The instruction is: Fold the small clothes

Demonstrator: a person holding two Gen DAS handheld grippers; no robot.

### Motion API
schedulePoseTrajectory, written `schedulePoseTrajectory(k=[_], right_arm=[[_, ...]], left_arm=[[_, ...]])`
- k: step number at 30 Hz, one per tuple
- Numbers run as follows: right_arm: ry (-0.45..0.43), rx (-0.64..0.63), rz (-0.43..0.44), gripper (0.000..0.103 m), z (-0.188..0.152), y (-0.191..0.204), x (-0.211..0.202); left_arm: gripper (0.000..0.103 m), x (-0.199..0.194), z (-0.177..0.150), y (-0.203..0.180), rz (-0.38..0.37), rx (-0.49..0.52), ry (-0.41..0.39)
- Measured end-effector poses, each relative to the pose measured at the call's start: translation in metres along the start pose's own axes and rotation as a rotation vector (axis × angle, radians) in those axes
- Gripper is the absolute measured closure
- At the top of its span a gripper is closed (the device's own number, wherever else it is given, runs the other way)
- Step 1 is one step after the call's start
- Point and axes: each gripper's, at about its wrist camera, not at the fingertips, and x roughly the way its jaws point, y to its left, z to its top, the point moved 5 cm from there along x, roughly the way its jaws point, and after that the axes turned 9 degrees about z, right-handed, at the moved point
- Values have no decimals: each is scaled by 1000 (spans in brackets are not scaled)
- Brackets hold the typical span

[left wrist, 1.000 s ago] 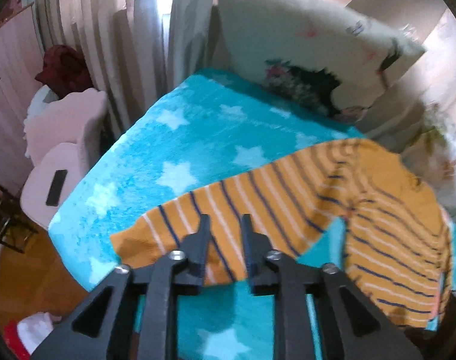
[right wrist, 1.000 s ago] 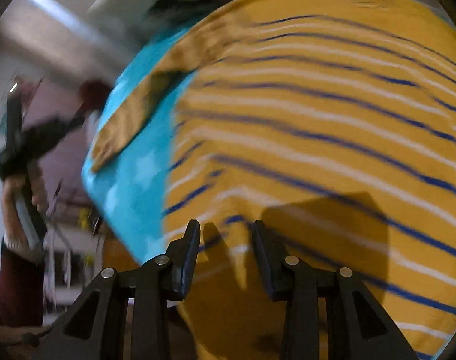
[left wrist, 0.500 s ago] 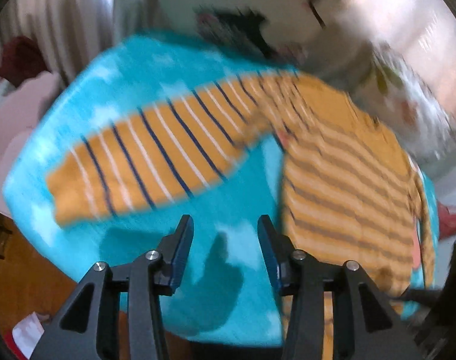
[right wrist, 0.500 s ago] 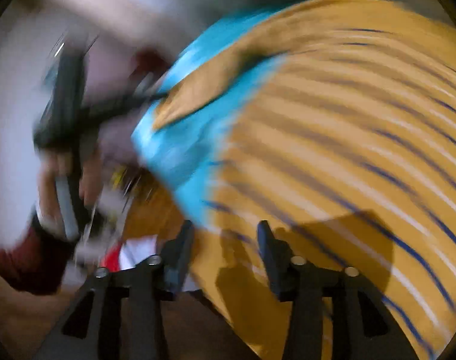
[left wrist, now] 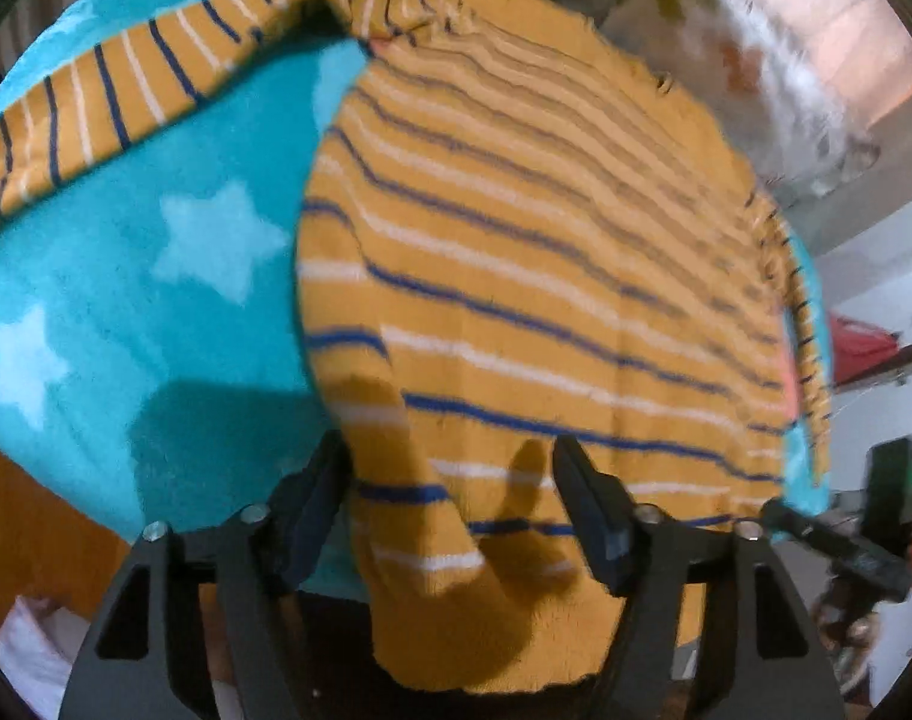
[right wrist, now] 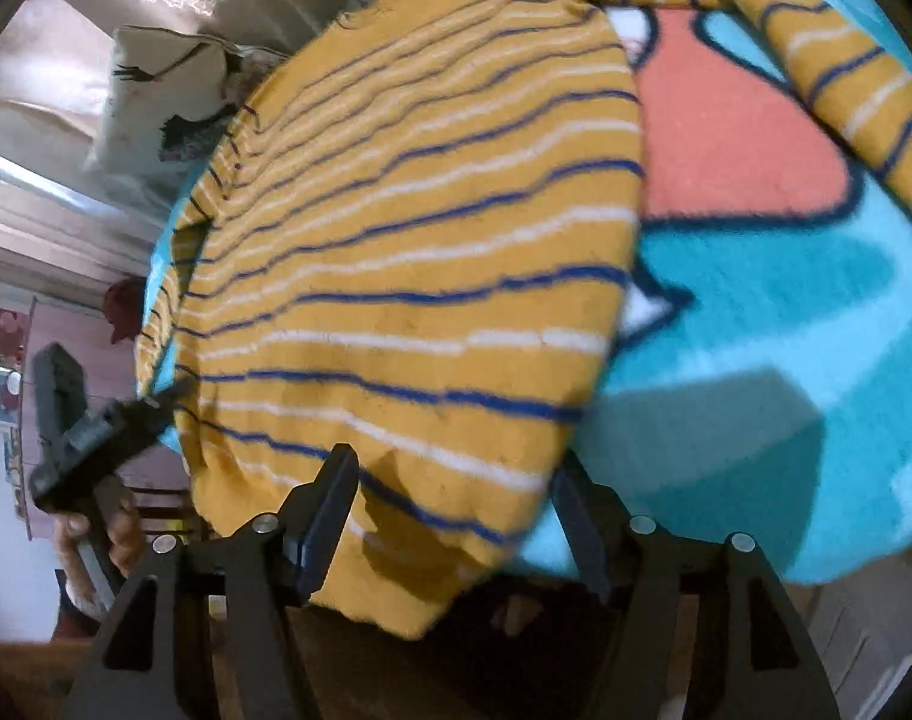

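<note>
- A small mustard-yellow sweater (left wrist: 516,252) with blue and white stripes lies spread flat on a turquoise blanket (left wrist: 126,300) printed with pale stars, which covers a bed.
- One sleeve (left wrist: 96,96) stretches away from the body across the blanket toward the upper left of the left wrist view; the other sleeve (right wrist: 846,78) runs along the top right of the right wrist view, beside a coral patch (right wrist: 732,138) in the blanket's print.
- The left gripper (left wrist: 450,480) points steeply down over the sweater's left bottom corner. Its jaws are partly apart and closing, the hem between them, the pads not seen pressing on the cloth.
- The right gripper (right wrist: 456,498) hangs over the opposite bottom corner of the hem. Its jaws stand fairly wide and are opening, with the cloth's edge between them but not gripped.
- A white patterned pillow (right wrist: 168,102) leans at the head of the bed.
- In the right wrist view, a hand (right wrist: 96,540) grips the left tool's handle at the left edge.
</note>
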Motion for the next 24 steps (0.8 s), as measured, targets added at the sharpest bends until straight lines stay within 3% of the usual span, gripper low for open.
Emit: schedulePoseTrajectory(k=[1,2,3,8,12,14,15,17,19,20,24], right_arm=[[-3,2,2,74,2,3,3],[11,3,11,86,4,1,3],[24,5,20,92,5,1,5],[54,8,56,95,-12,-10,-25],[60,-7,34,95,-22,-18,-38],[-33,-17,-3,95,-9,-23,-60],[-88,-14,-27,95,-3,-29,-74],[-193,-7,-107,85,10,-45,-106],[-276,-30,-248,42,23,-58,-132],[-300,-73,-355,36,29,-66,-140],[-254,-182,-567,35,42,-91,-130]], left_arm=[[90,2,-3,-5,26,28,17],[91,2,-4,-6,25,22,33],[91,-1,-6,-4,26,-4,26],[95,-30,-21,5,82,-64,12],[93,-35,-30,13,104,-89,23],[91,-43,-28,16,115,-108,-2],[85,-48,-25,16,106,-109,-19],[72,-59,-17,11,102,-101,-63],[66,-68,-6,-2,104,-70,-115],[65,-71,-1,-9,102,-53,-132],[55,-74,22,-48,73,14,-186]])
